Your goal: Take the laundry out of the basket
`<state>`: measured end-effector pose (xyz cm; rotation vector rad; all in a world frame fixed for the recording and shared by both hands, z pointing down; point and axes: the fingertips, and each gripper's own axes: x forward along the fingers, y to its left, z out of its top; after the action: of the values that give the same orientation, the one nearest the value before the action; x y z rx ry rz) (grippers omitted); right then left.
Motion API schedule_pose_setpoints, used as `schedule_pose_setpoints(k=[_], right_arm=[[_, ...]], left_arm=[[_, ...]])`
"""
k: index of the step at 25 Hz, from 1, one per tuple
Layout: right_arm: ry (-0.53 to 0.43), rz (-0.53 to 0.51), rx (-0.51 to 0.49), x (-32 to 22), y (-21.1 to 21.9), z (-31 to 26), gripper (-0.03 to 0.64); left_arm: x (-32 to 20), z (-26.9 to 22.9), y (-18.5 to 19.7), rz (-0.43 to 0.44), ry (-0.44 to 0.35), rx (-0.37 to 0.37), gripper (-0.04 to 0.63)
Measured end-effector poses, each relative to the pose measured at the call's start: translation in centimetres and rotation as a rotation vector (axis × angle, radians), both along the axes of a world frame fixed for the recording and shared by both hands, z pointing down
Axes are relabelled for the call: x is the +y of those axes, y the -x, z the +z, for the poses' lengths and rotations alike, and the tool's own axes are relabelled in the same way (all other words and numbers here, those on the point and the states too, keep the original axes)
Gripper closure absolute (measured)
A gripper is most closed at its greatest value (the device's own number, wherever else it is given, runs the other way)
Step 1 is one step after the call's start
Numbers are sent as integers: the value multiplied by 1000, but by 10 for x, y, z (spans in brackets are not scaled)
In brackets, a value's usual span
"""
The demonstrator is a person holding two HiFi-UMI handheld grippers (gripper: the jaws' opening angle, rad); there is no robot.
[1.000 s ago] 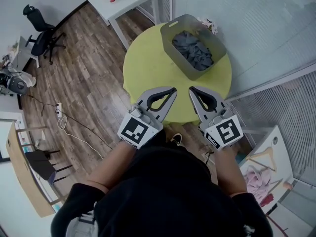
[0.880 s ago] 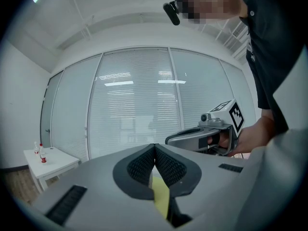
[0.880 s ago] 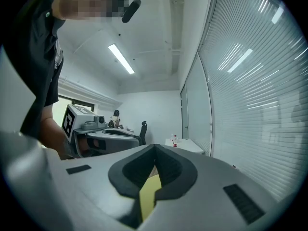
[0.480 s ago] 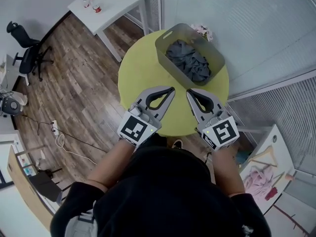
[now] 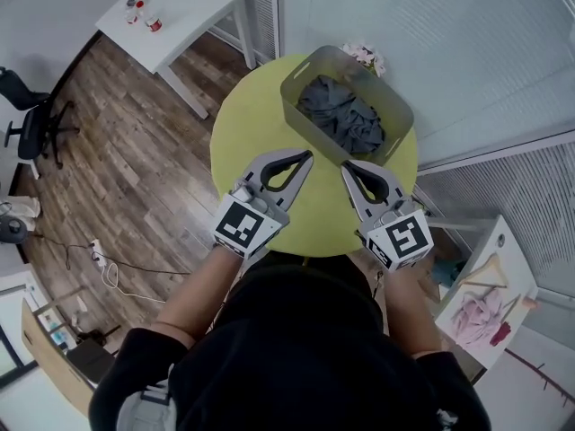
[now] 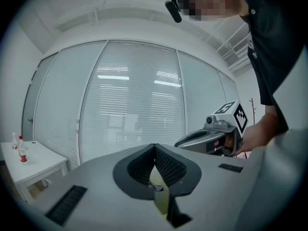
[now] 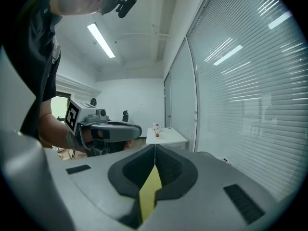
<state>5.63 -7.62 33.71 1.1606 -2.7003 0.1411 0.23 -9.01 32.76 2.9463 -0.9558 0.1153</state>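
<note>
closed left gripper (image 5: 311, 154), right gripper (image 5: 344, 164) near basket (image 5: 292, 106)

You're standing in an office-type room set up as a work space, not a home. Glazed partition walls (image 5: 449, 43) with slatted blinds run along one side, and the floor (image 5: 135, 160) is wood-look plank. A black swivel office chair (image 5: 30, 122) stands near the wall. A small white counter (image 5: 180, 16) carries a few little bottles (image 5: 144, 14), and a power strip (image 5: 93, 248) with its cable lies on the planks. A round yellow-green counter (image 5: 256, 133) is in front of you, and a long tube light (image 7: 101, 40) hangs overhead.
</note>
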Motion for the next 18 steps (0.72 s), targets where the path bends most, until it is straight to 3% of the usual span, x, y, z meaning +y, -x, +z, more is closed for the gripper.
schedule_pose_setpoints(k=[7, 18], right_arm=[[97, 29, 132, -41, -19, 37, 592], [144, 16, 184, -128, -60, 58, 591]], left_arm=[[-32, 13, -16, 50, 9, 61, 586], [-119, 22, -60, 35, -54, 49, 584]])
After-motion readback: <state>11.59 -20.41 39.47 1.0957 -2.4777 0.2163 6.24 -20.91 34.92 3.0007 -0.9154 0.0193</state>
